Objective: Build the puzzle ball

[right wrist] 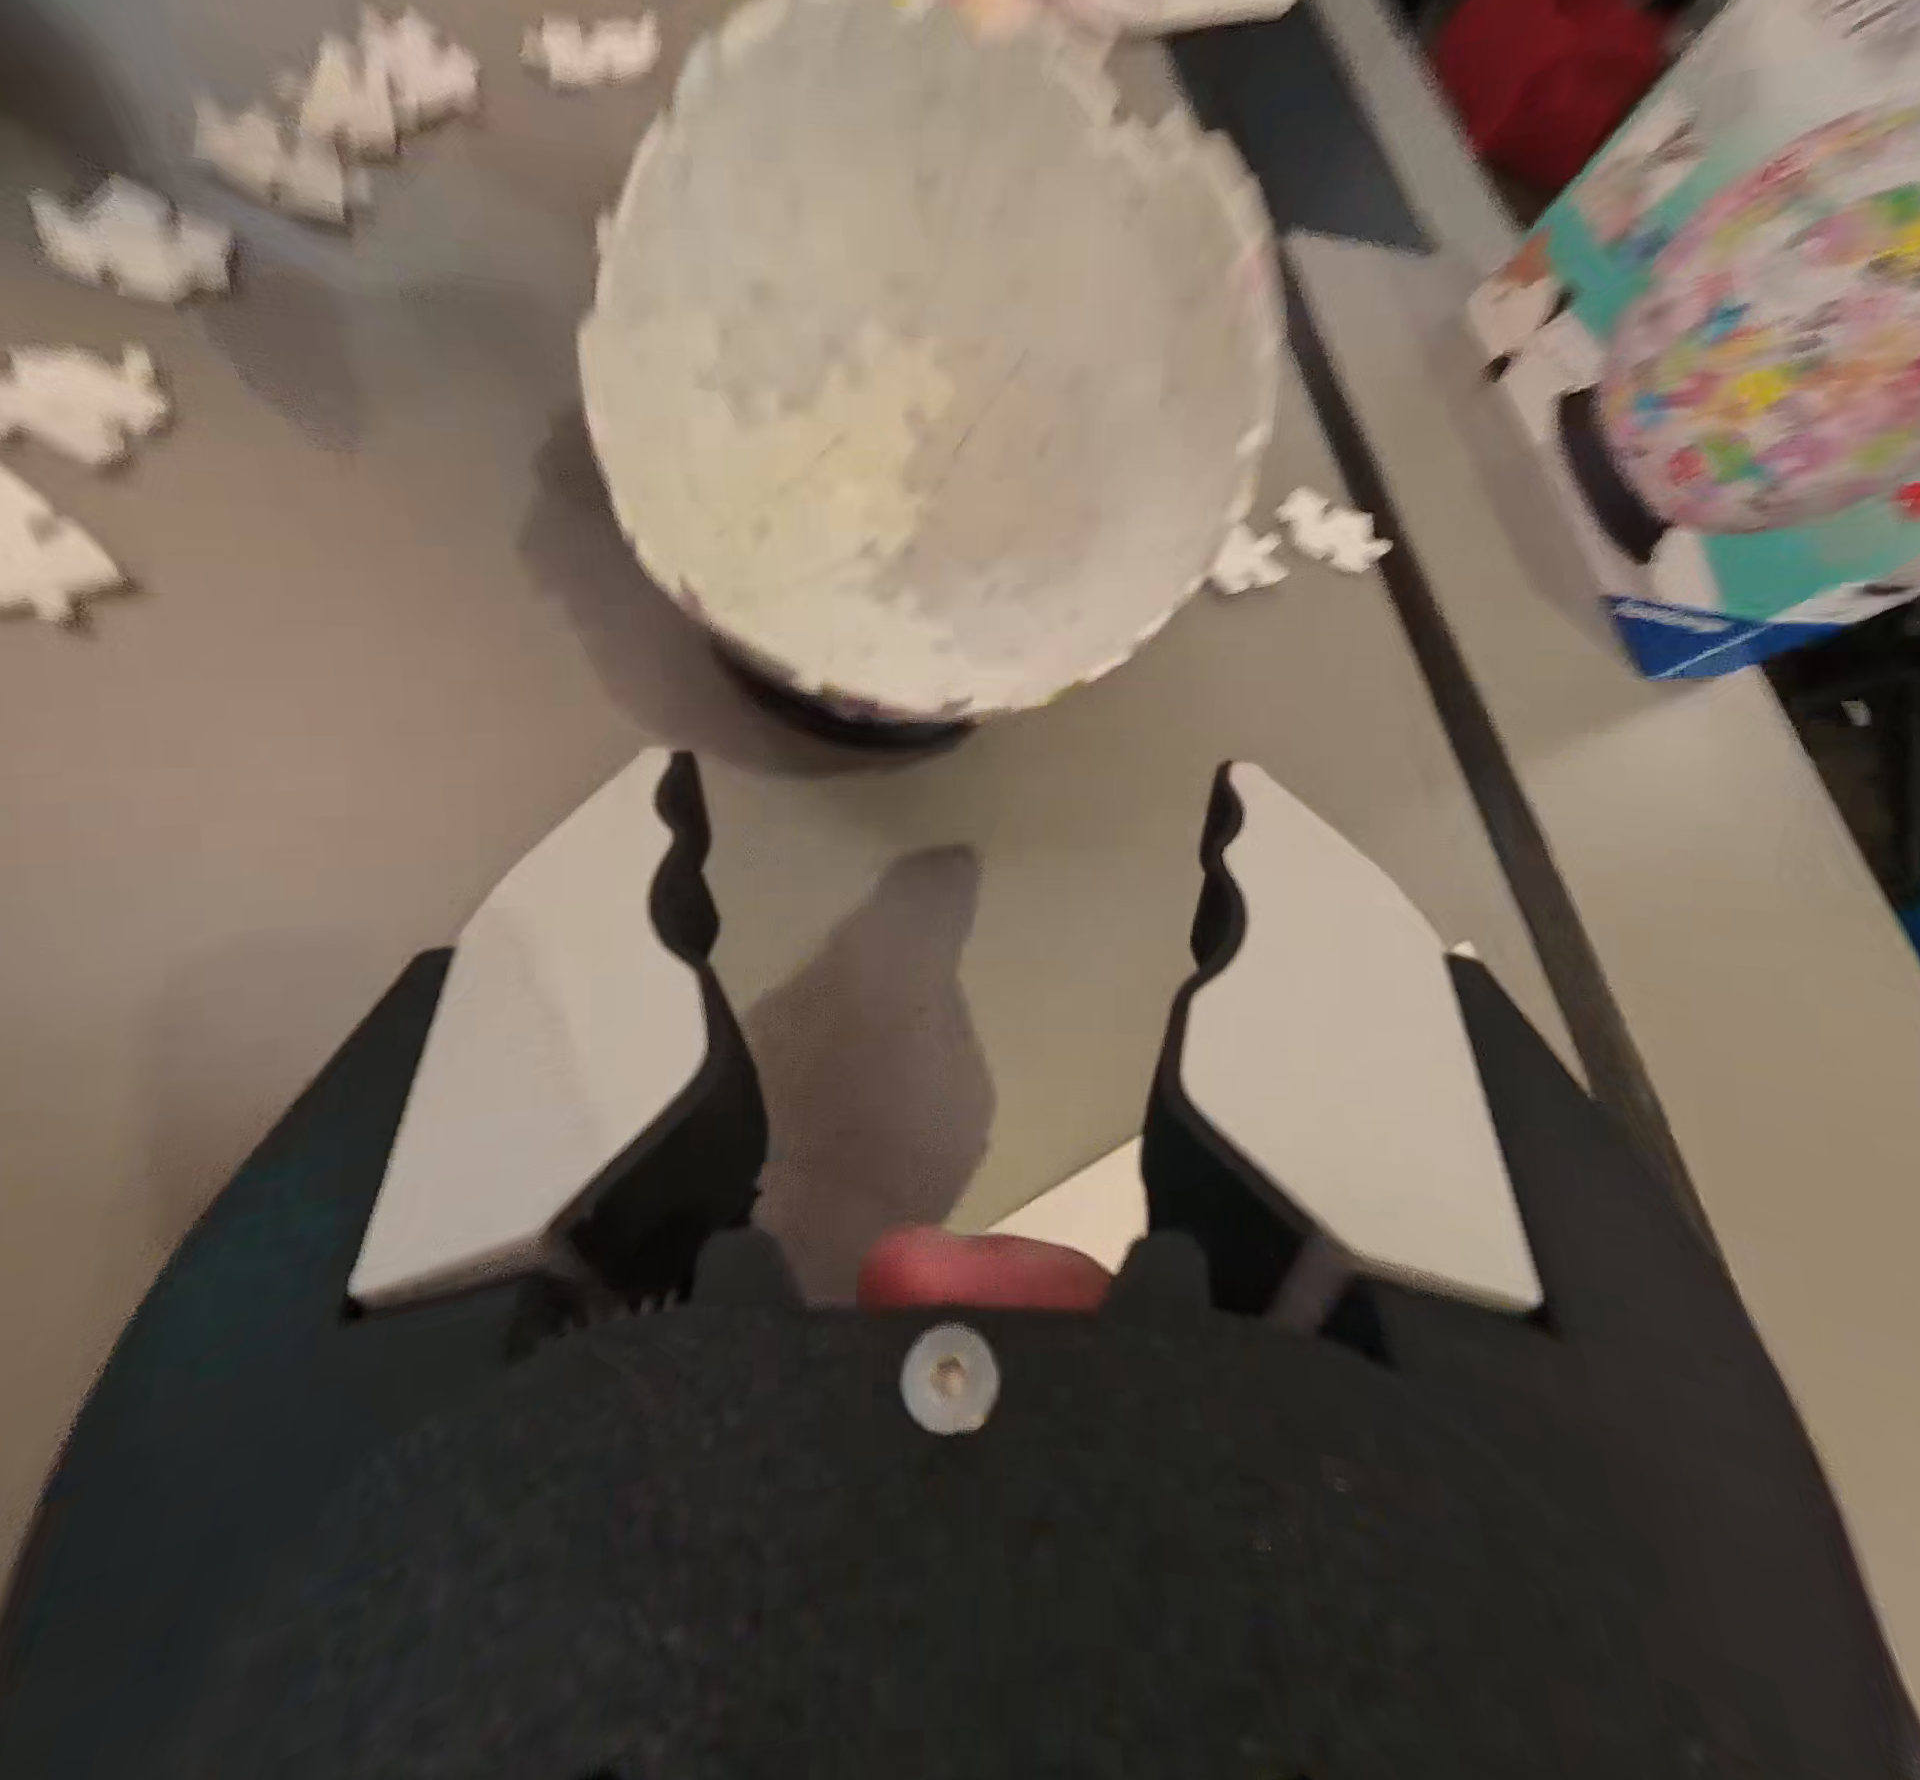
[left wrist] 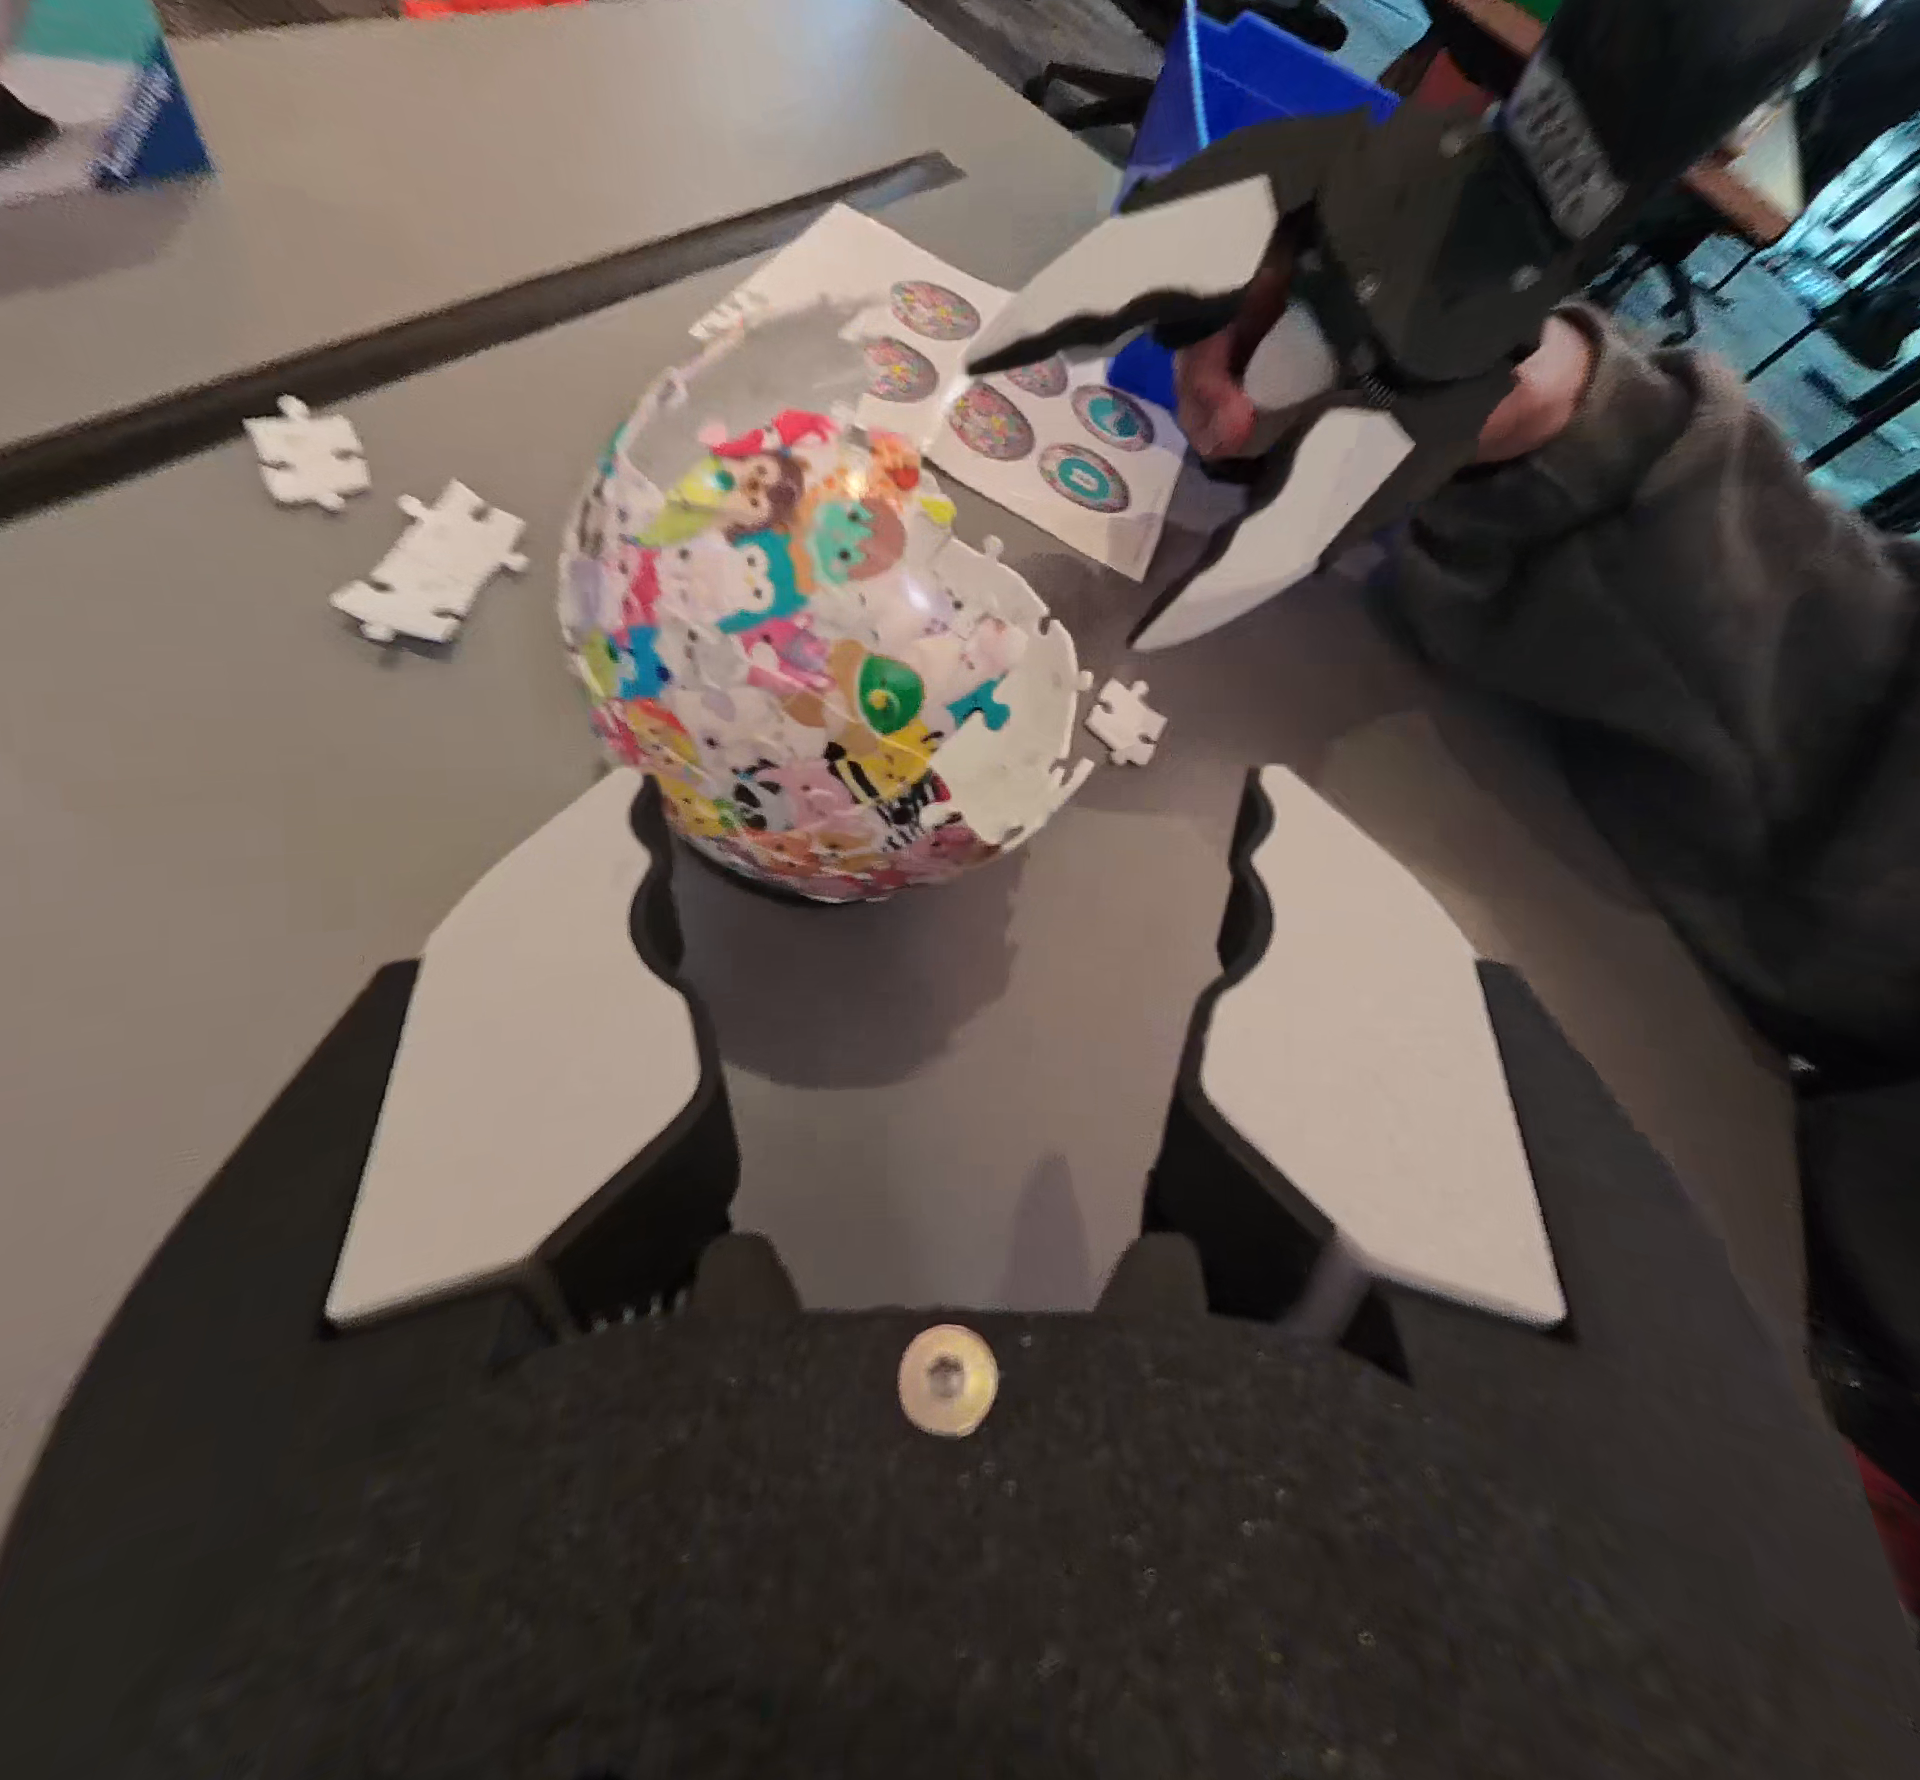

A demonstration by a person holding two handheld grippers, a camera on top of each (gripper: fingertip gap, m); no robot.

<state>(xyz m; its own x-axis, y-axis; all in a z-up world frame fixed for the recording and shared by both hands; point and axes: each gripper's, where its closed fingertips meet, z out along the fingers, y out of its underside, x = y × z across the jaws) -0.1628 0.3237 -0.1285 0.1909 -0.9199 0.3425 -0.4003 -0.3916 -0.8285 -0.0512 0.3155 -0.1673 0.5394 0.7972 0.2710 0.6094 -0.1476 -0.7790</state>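
Looking down at the grey table (left wrist: 312,795) first, biggest thing in both views, with a dark seam strip (left wrist: 468,317) running across it. Puzzle box (right wrist: 1714,359) is sitting on the far side of that strip, teal with a ball picture and a blue corner. Puzzle ball (left wrist: 800,650) is standing near the table middle on a dark round base (right wrist: 842,722), partly built: the left wrist view is showing its colourful cartoon outside with an open gap at the top and right, the right wrist view is looking into the white hollow inside, blurred. I am holding the left gripper (left wrist: 940,795) just in front of the ball, jaws spread wide, nothing between them, left fingertip close to the ball's lower edge. Right gripper (left wrist: 1049,504) is hovering at the ball's right side above the instruction sheet (left wrist: 997,400), jaws also apart and empty; its own view is confirming the gap. A gloved hand (left wrist: 1216,400) and a dark sleeve are showing behind it. Loose white pieces (left wrist: 426,567) are lying face down left of the ball, well apart from it; one small piece (left wrist: 1127,717) is lying just beside the ball's right edge
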